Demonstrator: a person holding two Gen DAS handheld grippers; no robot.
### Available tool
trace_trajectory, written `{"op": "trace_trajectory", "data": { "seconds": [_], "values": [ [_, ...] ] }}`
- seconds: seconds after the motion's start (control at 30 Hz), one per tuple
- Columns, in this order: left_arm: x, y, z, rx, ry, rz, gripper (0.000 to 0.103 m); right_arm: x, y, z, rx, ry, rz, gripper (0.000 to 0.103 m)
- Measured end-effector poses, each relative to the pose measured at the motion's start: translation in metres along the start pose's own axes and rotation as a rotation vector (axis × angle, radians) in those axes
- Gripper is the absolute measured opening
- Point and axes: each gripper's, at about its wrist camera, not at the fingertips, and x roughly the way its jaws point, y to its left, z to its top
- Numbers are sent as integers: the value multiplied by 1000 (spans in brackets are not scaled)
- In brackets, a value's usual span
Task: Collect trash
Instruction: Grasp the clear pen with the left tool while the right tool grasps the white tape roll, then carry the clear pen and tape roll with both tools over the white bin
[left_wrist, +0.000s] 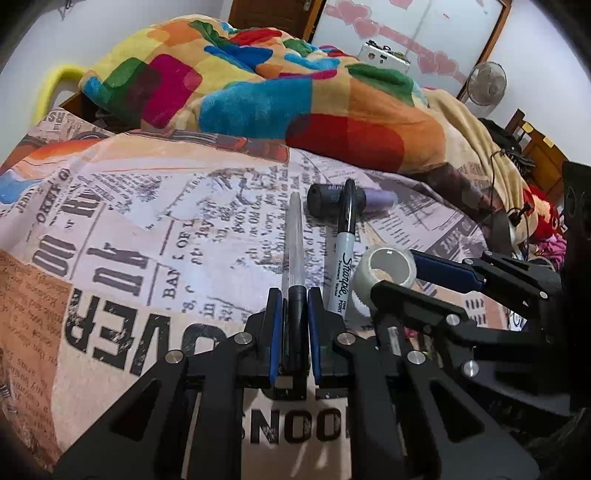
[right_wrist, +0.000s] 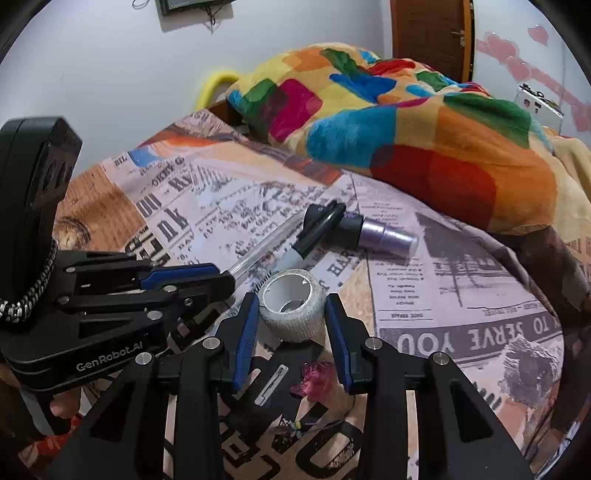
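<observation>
My left gripper (left_wrist: 295, 295) is pinched tight on the dark end of a clear pen (left_wrist: 294, 236), and the rest of the pen sticks out straight ahead of the fingers over the bed sheet (left_wrist: 129, 221). My right gripper (right_wrist: 291, 317) has its fingers spread wide, one on each side of a roll of tape (right_wrist: 293, 304), but they do not look like they touch it yet. I think a few things can go wrong here. The pen is held only at its very end, so it can swing or slip out if I move fast. The roll is round and sits on a soft sheet, so if one finger hits it first it can roll away or tip over. Just past the roll lies a black marker (right_wrist: 317, 232), resting across a purple bottle (right_wrist: 384, 238), right beside the pen tip. If I push forward too far, I can knock the marker off or send the bottle rolling. My two grippers are also very close together, so they can bump each other.
</observation>
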Motion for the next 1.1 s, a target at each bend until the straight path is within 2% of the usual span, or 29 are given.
{"op": "trace_trajectory", "data": {
  "seconds": [0.07, 0.3, 0.6, 0.83, 1.1],
  "values": [
    [-11, 0, 1, -14, -16, -14, 12, -9, 1, 3, 12, -14, -1, 34],
    [-67, -4, 5, -32, -90, 11, 12, -50, 16, 15, 14, -71, -9, 33],
    [-165, -11, 2, -55, -200, 64, 12, -122, 55, 32, -23, -166, -4, 33],
    [-253, -16, -16, -75, -299, 108, 12, -180, 90, 35, -54, -229, 11, 33],
    [-347, -9, -48, -109, -387, 172, 12, -227, 136, 31, -97, -270, 31, 33]
  ]
}}
